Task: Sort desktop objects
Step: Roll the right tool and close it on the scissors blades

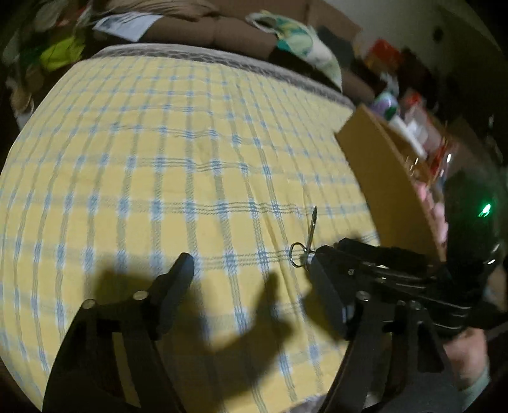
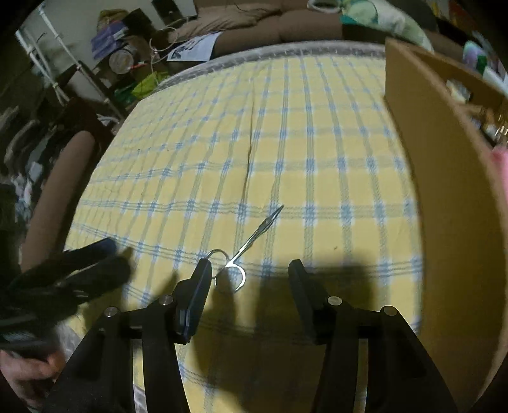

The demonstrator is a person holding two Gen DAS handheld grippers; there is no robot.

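Small silver scissors [image 2: 244, 251] lie on the yellow-and-blue checked cloth [image 2: 285, 143], blades pointing away and to the right. My right gripper [image 2: 250, 270] is open just above the cloth, with the scissors' finger rings close to its left finger [image 2: 198, 286]. The scissors also show in the left wrist view [image 1: 306, 241], partly hidden behind the right gripper's body. My left gripper [image 1: 250, 267] is open and empty, hovering over the cloth to the left of the scissors. It appears blurred in the right wrist view [image 2: 70, 270].
A brown cardboard box [image 2: 444, 190] with several items inside stands at the right edge of the cloth; it also shows in the left wrist view [image 1: 387, 178]. Brown cushions, bags and clutter lie beyond the far edge [image 1: 203, 28].
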